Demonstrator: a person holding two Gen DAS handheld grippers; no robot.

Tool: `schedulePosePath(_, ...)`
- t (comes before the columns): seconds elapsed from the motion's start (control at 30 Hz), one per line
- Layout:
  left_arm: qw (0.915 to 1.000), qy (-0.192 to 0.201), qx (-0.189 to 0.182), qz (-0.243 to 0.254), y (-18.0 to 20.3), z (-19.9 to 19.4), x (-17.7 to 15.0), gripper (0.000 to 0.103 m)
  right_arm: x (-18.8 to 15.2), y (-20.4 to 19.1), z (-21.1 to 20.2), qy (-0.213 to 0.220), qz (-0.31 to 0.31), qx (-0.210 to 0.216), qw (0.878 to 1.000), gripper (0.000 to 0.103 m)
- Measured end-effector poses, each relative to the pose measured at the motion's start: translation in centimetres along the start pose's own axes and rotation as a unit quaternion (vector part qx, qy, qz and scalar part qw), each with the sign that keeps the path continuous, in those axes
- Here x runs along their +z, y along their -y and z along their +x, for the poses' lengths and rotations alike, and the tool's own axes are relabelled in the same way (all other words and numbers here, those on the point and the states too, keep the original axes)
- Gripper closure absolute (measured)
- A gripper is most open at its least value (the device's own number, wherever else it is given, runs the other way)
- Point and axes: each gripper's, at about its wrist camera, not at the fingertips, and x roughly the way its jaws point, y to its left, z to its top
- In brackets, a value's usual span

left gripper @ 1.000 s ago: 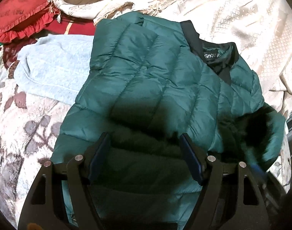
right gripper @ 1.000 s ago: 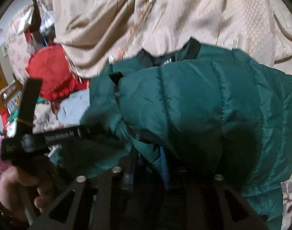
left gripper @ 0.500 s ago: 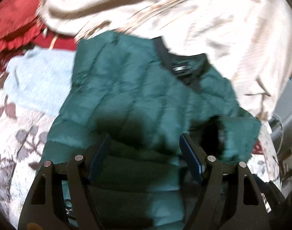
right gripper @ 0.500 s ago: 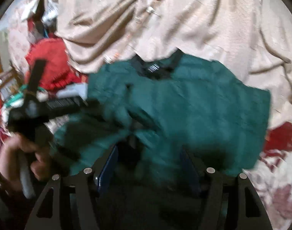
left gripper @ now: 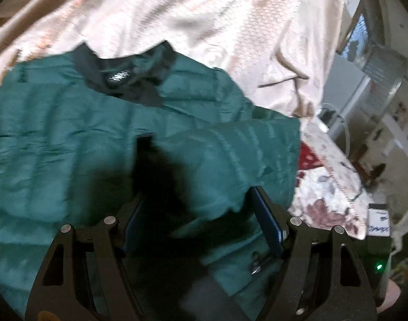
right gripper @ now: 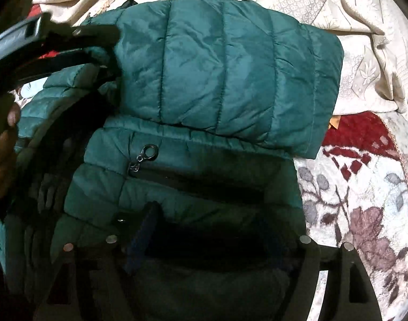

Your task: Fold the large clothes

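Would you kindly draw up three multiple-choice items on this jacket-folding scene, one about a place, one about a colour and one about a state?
1. Where does the jacket's sleeve lie?
A. folded across the jacket body
B. hanging off the bed
C. under the red pillow

2. What colour is the collar?
A. cream
B. black
C. red

3. How does the right gripper stand?
A. clamped on the zipper pull
C. jaws apart, pinching no cloth
B. clamped on the beige blanket

Answers:
1 A: in the right wrist view the quilted sleeve rests over the body, just above the pocket zipper.
2 B: the left wrist view shows a black band around the neck against green fabric.
3 C: its jaws have just been opening and stand wide over the jacket, pressing nothing; the zipper pull and the beige blanket lie beyond the fingertips.
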Motion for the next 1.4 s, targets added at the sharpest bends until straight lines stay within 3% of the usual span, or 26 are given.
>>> schedulePosePath(0.03, 0.9999, 0.002, -0.012, 0.003, 0.1, 0.2, 0.0, 0.029, 0.0, 0.1, 0.1, -0.002, 0.004, -0.005, 1.000, 0.019)
schedulePosePath(0.1, 0.9995, 0.009, -0.031, 0.002, 0.0, 0.4, 0.3, 0.067, 0.1, 0.4, 0.2, -0.006, 0.012, -0.012, 1.000, 0.012)
schedulePosePath(0.13, 0.9991, -0.003, -0.041, -0.008, -0.2, 0.7, 0.4, 0.093, 0.2, 0.4, 0.3, -0.008, 0.015, -0.013, 1.000, 0.011)
schedulePosePath(0.27, 0.9991, 0.008, -0.039, -0.016, -0.4, -0.2, 0.5, 0.094, 1.0, 0.4, 0.5, -0.011, 0.017, -0.014, 1.000, 0.010)
schedulePosePath(0.4, 0.9978, 0.051, -0.028, -0.032, -1.0, -3.4, 1.4, 0.094, 1.9, 0.4, -0.2, 0.017, 0.039, -0.018, 0.999, 0.010)
schedulePosePath(0.53, 0.9919, 0.096, 0.028, -0.078, -4.9, -8.1, 2.2, 0.094, 2.6, -0.5, 1.4, -0.012, 0.055, -0.012, 0.998, 0.010)
schedulePosePath(0.67, 0.9747, 0.112, 0.113, -0.157, -11.6, -11.2, 2.2, 0.095, 3.1, -1.9, 1.9, -0.016, 0.047, -0.010, 0.999, 0.010)
schedulePosePath(0.8, 0.9676, 0.089, 0.128, -0.198, -15.3, -10.4, 1.7, 0.094, 2.7, -2.1, 2.1, -0.013, 0.052, -0.014, 0.999, 0.006)
schedulePosePath(0.9, 0.9627, 0.064, 0.164, -0.205, -15.4, -9.4, 1.5, 0.076, 2.2, -1.5, 2.0, -0.003, 0.068, 0.002, 0.998, 0.006)
schedulePosePath(0.97, 0.9565, 0.066, 0.193, -0.209, -15.1, -9.8, 1.5, 0.050, 2.1, -1.1, 2.0, -0.007, 0.082, 0.018, 0.996, 0.006)
schedulePosePath(1.03, 0.9450, 0.092, 0.236, -0.207, -15.2, -11.2, 1.3, 0.045, 2.7, -0.3, 1.4, -0.015, 0.101, 0.045, 0.994, 0.006)
schedulePosePath(1.1, 0.9208, 0.122, 0.302, -0.214, -14.9, -13.1, 0.9, 0.045, 3.6, 1.2, -0.8, 0.047, 0.131, 0.056, 0.989, 0.011)
schedulePosePath(1.17, 0.8956, 0.171, 0.354, -0.207, -13.7, -15.0, 0.5, 0.045, 4.9, 2.4, -3.3, 0.122, 0.141, 0.029, 0.982, 0.011)
schedulePosePath(1.2, 0.8955, 0.185, 0.351, -0.201, -13.2, -15.3, 0.5, 0.045, 5.9, 2.9, -4.3, 0.159, 0.137, 0.021, 0.977, 0.014)
schedulePosePath(1.23, 0.9025, 0.197, 0.335, -0.185, -12.2, -15.4, 0.6, 0.045, 7.0, 3.0, -4.8, 0.179, 0.125, 0.020, 0.976, 0.023)
schedulePosePath(1.27, 0.9214, 0.188, 0.304, -0.153, -10.9, -14.6, 1.1, 0.045, 8.1, 2.9, -4.9, 0.186, 0.111, 0.025, 0.976, 0.039)
schedulePosePath(1.33, 0.9408, 0.151, 0.281, -0.116, -9.6, -12.4, 1.5, 0.045, 11.0, 2.7, -3.9, 0.182, 0.093, 0.045, 0.978, 0.049)
schedulePosePath(1.37, 0.9477, 0.112, 0.284, -0.092, -9.1, -10.1, 1.5, 0.046, 12.1, 2.6, -3.2, 0.183, 0.091, 0.062, 0.977, 0.056)
schedulePosePath(1.4, 0.9476, 0.093, 0.295, -0.081, -9.0, -9.0, 1.5, 0.046, 13.1, 2.6, -2.3, 0.180, 0.091, 0.076, 0.977, 0.056)
